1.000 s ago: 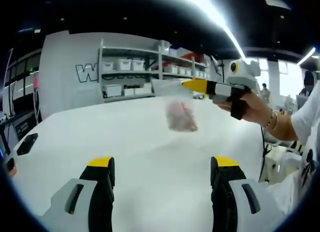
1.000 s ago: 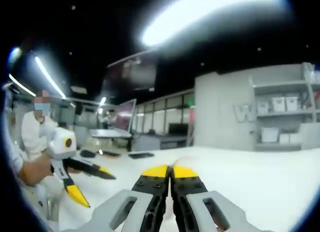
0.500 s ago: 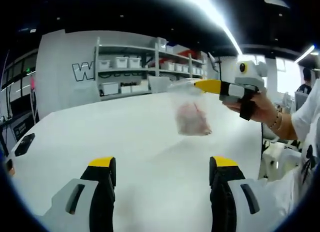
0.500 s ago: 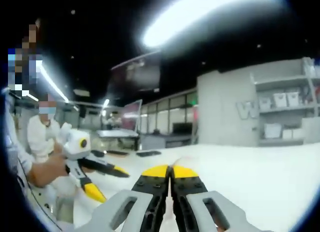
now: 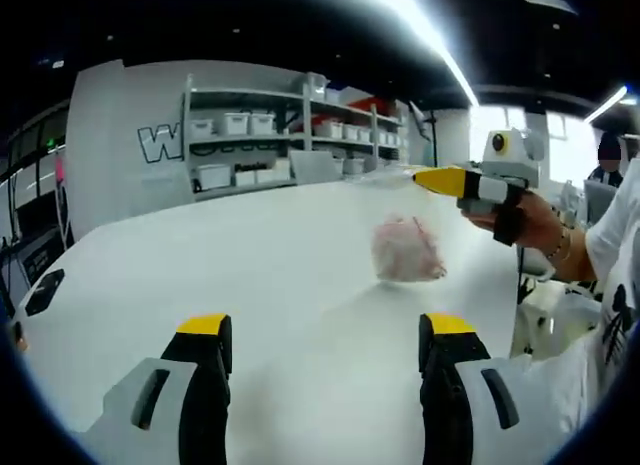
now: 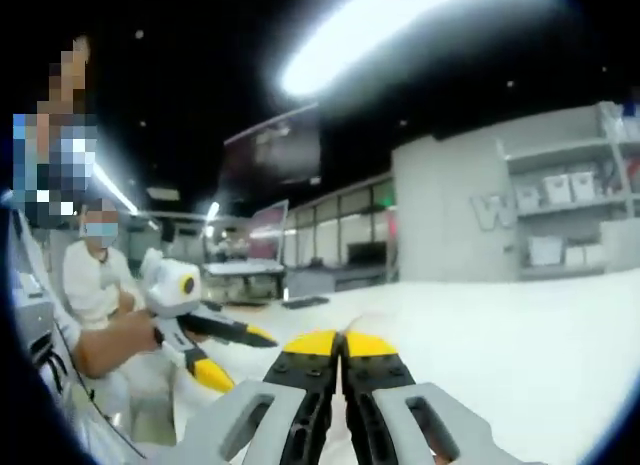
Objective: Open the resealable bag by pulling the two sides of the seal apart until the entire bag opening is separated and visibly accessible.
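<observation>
Your right gripper has its jaws clamped together on the top edge of the resealable bag, which hangs above the white table with something pinkish inside, too blurred to identify. Your left gripper stands wide apart, well short of the bag.

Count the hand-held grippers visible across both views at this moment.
2. The left hand-held gripper stands open over the white table. The right hand-held gripper, jaws shut, holds the resealable bag up by its top edge.
</observation>
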`<control>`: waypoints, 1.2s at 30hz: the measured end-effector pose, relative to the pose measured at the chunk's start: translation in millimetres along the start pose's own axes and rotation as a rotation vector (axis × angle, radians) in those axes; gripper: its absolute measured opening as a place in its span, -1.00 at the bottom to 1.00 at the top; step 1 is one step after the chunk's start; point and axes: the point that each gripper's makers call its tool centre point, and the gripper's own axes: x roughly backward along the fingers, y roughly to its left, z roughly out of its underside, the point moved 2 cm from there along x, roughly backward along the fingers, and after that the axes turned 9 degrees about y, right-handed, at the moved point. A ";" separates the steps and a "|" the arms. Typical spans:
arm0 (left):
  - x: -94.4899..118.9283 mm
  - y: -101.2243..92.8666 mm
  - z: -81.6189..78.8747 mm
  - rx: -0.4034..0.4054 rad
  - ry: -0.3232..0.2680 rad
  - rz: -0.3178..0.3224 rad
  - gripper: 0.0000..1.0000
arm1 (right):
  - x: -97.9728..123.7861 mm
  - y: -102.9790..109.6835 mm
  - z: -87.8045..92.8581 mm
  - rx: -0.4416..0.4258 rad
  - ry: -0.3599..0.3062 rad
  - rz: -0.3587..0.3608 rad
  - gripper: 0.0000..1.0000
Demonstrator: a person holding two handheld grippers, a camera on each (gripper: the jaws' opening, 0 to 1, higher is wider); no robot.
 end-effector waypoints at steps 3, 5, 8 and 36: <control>-0.1 -4.4 -1.3 -0.001 -0.003 0.007 0.52 | 5.4 6.4 1.6 0.005 0.004 -0.015 -1.00; 0.4 -7.1 -2.0 -0.004 -0.004 0.009 0.52 | 9.3 9.9 2.1 0.009 0.004 -0.022 -1.00; 2.2 -12.1 -1.0 -0.012 -0.001 0.015 0.50 | 13.6 16.1 3.3 0.019 0.009 -0.038 -1.00; 46.8 -36.7 -1.6 -0.233 -0.122 -0.007 -0.14 | -8.4 111.0 54.0 0.361 0.185 -0.246 -1.00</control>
